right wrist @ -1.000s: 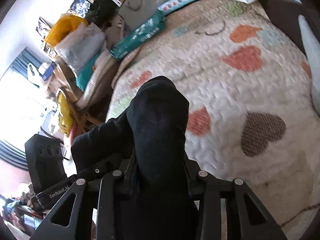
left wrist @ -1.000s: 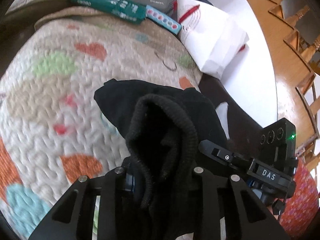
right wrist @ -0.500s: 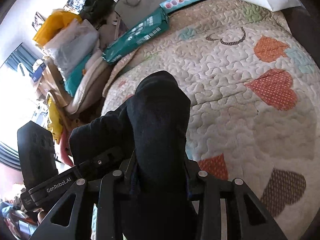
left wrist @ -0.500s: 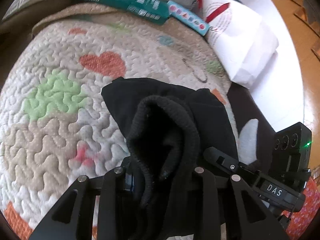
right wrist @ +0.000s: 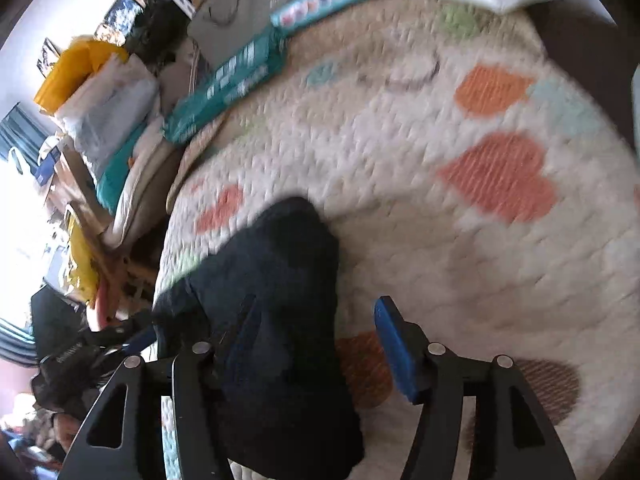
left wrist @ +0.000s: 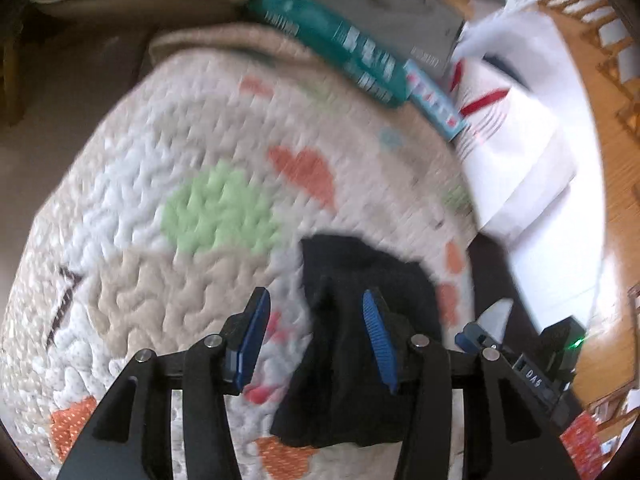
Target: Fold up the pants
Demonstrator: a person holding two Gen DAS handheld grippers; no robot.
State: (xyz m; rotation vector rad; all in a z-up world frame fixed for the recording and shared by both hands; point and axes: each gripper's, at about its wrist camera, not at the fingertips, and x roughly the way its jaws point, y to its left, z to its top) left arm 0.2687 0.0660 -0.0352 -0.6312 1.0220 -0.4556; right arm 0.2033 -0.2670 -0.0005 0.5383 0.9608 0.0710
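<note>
Both grippers — left, right — gape wide, black pants lying loose on the quilt.

Black pants: matt, soft knitted cloth. Quilt: stitched, puckered cloth with printed hearts. Left gripper and right gripper: matt black plastic frames, ribbed blue pads, bright metal rivets. Teal package: glossy. Floor: polished wood.
</note>
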